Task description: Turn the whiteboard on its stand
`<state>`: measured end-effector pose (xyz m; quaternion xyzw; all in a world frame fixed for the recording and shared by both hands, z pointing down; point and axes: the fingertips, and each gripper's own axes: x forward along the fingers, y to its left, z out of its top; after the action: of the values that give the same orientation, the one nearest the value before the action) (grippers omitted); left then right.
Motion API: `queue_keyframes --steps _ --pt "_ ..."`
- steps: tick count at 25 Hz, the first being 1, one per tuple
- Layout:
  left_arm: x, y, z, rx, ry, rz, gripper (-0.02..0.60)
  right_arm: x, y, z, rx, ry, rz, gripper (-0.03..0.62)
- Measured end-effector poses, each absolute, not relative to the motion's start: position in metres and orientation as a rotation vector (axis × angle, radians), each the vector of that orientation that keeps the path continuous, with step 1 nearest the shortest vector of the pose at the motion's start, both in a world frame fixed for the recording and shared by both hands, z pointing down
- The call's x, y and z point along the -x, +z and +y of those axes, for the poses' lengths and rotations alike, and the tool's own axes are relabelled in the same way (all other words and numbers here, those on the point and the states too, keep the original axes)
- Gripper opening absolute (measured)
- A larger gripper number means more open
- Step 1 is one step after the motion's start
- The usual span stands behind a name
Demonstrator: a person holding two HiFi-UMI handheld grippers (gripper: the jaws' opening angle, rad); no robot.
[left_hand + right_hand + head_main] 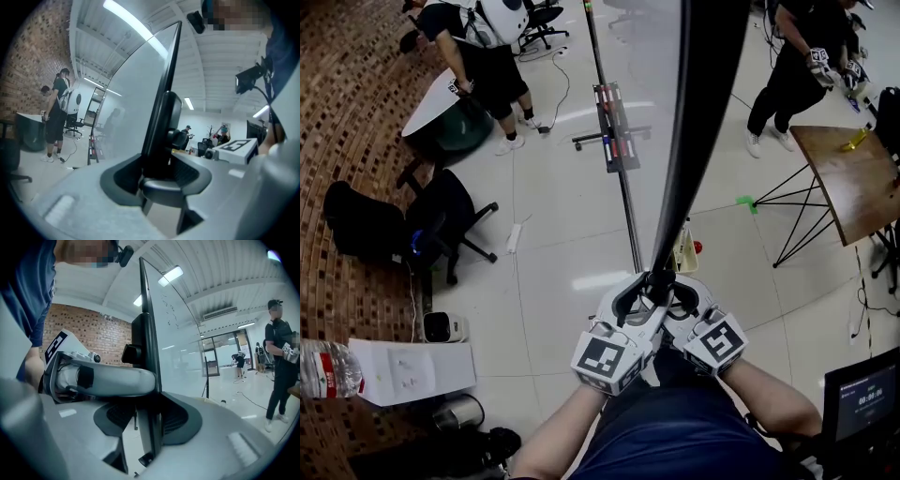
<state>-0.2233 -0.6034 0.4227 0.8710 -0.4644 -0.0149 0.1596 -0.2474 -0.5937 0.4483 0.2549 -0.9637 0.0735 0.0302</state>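
Note:
The whiteboard [694,141] is seen from above almost edge-on, its dark frame running down to my hands. Its stand's rail and marker tray [613,124] stretch across the floor below. My left gripper [639,292] and right gripper [673,298] meet on the frame's near edge from opposite sides. In the left gripper view the black frame [161,117] stands between the pads of the left gripper [159,173], which press on it. In the right gripper view the frame [147,333] is likewise clamped in the right gripper [149,416], with the left gripper's finger lying across it.
A black office chair [445,217] and a bag [361,230] stand at the left. A water bottle [328,367] and white box [412,370] lie near left. A wooden table [853,178] is at the right. People stand at top left [483,56] and top right [792,70].

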Motion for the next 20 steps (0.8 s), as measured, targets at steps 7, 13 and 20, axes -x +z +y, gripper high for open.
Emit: queue_keyframes --steps 7,13,20 --pt "0.200 0.426 -0.566 -2.554 -0.070 -1.266 0.193 0.226 0.446 -0.559 -0.842 0.171 -2.942 0.167" --pt "0.194 0.423 -0.529 -2.547 -0.086 -1.260 0.196 0.219 0.452 -0.521 -0.848 0.164 -2.941 0.166" --pt "0.187 0.424 -0.498 -2.531 -0.039 -1.299 0.192 0.217 0.449 -0.490 -0.806 0.182 -2.981 0.166"
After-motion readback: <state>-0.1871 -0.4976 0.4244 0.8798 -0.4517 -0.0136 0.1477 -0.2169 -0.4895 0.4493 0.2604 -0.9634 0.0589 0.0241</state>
